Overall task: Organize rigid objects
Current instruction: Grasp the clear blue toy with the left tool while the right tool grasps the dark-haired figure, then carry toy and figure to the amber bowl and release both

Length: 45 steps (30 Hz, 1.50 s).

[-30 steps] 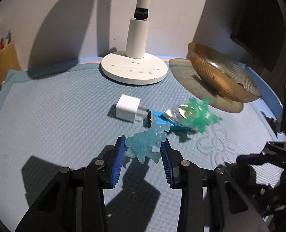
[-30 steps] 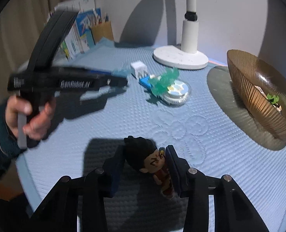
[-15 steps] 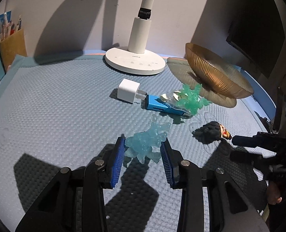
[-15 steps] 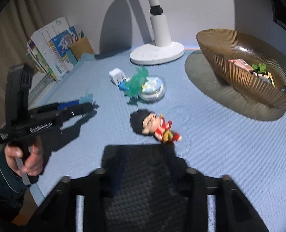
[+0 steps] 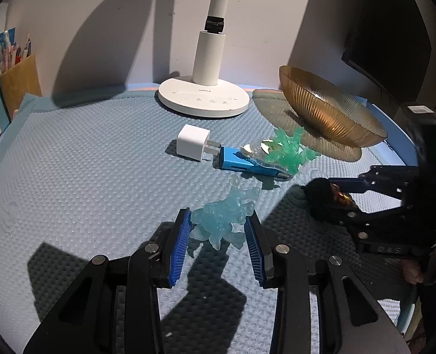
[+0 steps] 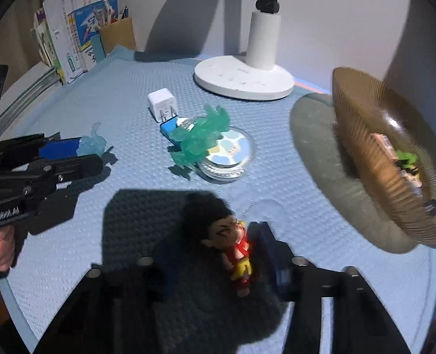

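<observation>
My left gripper [image 5: 218,233] is shut on a pale blue translucent figurine [image 5: 224,218], held just above the blue mat; it also shows in the right wrist view [image 6: 89,144]. My right gripper [image 6: 215,253] has its jaws around a black-haired doll in red and yellow [image 6: 232,242]; the view is blurred and I cannot tell whether the jaws grip it. The doll's head shows in the left wrist view [image 5: 321,191]. A green translucent figurine [image 6: 200,135] lies on a clear round case [image 6: 232,153], beside a blue stick [image 5: 241,165] and a white charger [image 5: 193,141].
A ribbed amber bowl [image 6: 365,159] at the right holds several small items. A white lamp base [image 5: 203,100] stands at the back. Books and a pen holder [image 6: 79,38] line the left edge.
The right gripper let go of the doll, pulled back, then came forward around it again. The left gripper kept hold of the pale blue figurine and drew back slightly.
</observation>
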### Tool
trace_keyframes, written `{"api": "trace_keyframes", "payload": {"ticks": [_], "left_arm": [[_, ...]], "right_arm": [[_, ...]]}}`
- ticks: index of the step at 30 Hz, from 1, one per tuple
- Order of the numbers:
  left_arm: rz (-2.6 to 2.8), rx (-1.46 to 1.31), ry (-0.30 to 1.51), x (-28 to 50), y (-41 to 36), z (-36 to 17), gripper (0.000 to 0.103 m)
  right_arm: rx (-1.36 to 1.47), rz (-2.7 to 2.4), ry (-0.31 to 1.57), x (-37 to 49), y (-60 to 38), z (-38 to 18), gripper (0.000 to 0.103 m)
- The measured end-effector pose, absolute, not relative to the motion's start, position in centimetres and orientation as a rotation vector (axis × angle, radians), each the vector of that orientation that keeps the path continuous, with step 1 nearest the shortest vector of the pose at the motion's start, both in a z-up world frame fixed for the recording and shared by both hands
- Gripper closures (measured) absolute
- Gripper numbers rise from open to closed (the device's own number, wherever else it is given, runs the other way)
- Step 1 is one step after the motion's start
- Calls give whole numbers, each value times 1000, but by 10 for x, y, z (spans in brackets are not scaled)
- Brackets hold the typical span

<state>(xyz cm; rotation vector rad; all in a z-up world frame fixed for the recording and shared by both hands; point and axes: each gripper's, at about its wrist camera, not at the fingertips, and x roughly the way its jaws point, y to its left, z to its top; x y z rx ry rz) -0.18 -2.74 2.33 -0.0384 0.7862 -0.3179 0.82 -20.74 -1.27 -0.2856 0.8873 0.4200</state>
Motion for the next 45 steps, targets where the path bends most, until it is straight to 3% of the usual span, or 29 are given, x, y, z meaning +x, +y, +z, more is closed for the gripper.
{"api": "trace_keyframes", "payload": {"ticks": [2, 4, 12, 22, 26, 31, 40, 41, 42, 44, 45], "left_arm": [[-318, -36, 785, -2, -27, 23, 69], [-318, -31, 780, -3, -28, 24, 69], [-364, -36, 756, -4, -41, 50, 69], [-493, 32, 632, 53, -128, 146, 69], [-535, 20, 712, 99, -174, 131, 69], [-550, 20, 783, 130, -216, 103, 69], [-542, 76, 781, 140, -250, 91, 68], [-540, 79, 774, 140, -252, 91, 67], [-533, 77, 759, 139, -253, 93, 65], [-528, 54, 739, 137, -248, 99, 37], [-529, 40, 724, 133, -244, 104, 32]], "right_arm": [[-282, 420, 863, 5, -207, -11, 59], [-258, 432, 839, -5, -209, -7, 69], [-96, 355, 771, -55, -256, 46, 69], [230, -20, 649, -6, -404, 139, 69], [310, -116, 599, 26, -437, 136, 69], [387, -178, 678, 67, -466, 110, 69], [369, -194, 712, 97, -475, 96, 68], [383, -191, 715, 99, -477, 96, 67], [402, -181, 713, 102, -481, 95, 58], [425, -173, 684, 96, -483, 100, 38], [421, -174, 664, 92, -483, 104, 38]]}}
